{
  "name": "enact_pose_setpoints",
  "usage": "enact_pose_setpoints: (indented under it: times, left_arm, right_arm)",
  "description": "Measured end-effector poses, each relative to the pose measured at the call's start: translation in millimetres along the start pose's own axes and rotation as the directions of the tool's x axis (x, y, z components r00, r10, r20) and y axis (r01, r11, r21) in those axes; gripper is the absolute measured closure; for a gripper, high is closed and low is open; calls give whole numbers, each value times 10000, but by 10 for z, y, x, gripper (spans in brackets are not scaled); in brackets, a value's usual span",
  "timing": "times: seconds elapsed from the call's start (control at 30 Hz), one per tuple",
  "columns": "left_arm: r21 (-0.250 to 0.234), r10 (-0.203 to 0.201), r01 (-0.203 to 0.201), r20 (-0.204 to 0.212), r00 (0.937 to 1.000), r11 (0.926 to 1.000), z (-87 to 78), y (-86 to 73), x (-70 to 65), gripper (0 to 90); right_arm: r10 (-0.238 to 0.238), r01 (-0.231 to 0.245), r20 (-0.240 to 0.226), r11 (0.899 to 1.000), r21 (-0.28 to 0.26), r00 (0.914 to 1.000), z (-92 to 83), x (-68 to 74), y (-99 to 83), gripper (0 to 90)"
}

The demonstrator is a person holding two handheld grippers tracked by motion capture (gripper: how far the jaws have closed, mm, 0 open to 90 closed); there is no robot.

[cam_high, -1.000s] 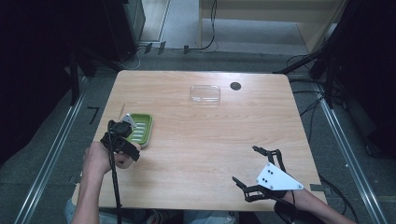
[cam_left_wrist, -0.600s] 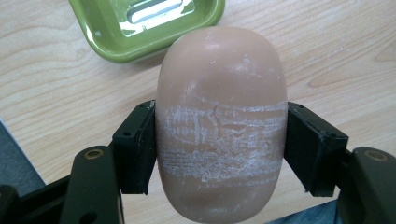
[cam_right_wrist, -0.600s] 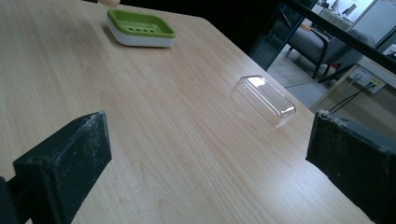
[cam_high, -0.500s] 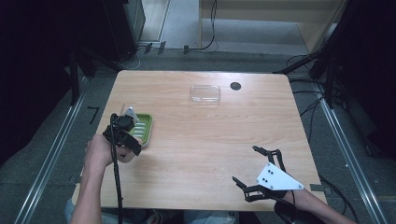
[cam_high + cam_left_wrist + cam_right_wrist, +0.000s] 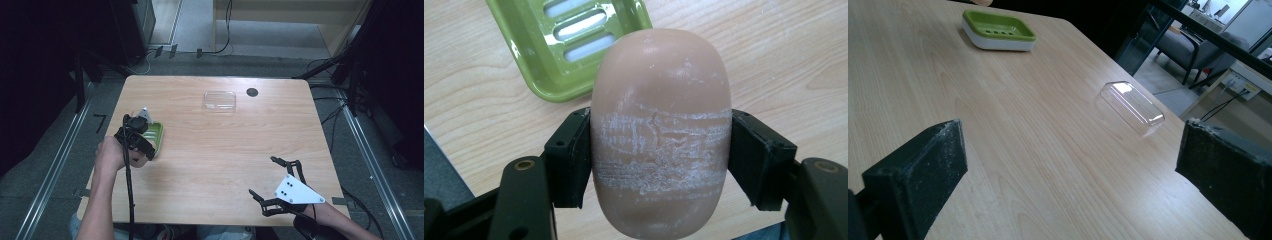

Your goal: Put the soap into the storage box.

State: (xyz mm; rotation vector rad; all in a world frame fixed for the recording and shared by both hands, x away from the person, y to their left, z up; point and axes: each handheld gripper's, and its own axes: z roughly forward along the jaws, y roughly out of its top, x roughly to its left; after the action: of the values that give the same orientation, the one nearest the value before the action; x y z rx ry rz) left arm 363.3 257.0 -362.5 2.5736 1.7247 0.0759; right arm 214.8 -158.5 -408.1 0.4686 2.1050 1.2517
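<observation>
A tan oval soap bar (image 5: 660, 135), scuffed white across its middle, is clamped between the two black pads of my left gripper (image 5: 659, 155). It hangs above the wood beside a green slotted soap dish (image 5: 569, 40). From above, the left gripper (image 5: 135, 137) is at the near-left edge of the soap dish (image 5: 154, 137), held in a hand. My right gripper (image 5: 277, 182) rests open near the table's front right corner. Its pads (image 5: 923, 170) stand wide apart with nothing between them, facing the soap dish (image 5: 998, 31).
A clear plastic lid (image 5: 219, 100) lies toward the far middle of the wooden table (image 5: 215, 150), with a small black disc (image 5: 252, 92) to its right. The clear lid (image 5: 1130, 107) lies ahead of the right gripper. Cables and dark floor surround the table.
My left hand has moved away from the table's front edge and slightly up with the soap, now over the dish's near-left edge. The right gripper has stayed put.
</observation>
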Motion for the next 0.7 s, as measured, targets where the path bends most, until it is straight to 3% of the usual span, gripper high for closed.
enact_pose_setpoints:
  times: [0.43,0.7]
  left_arm:
    - [-4,145,-145,-87,9999,9999,-61,155,-7,336]
    - [-39,33,-33,-176,9998,10000,-88,230,33,336]
  right_arm:
    - [-16,16,-2,10000,-15,10000,2,-1,0,0]
    - [38,-38,-2,10000,-25,10000,1,-3,-3,0]
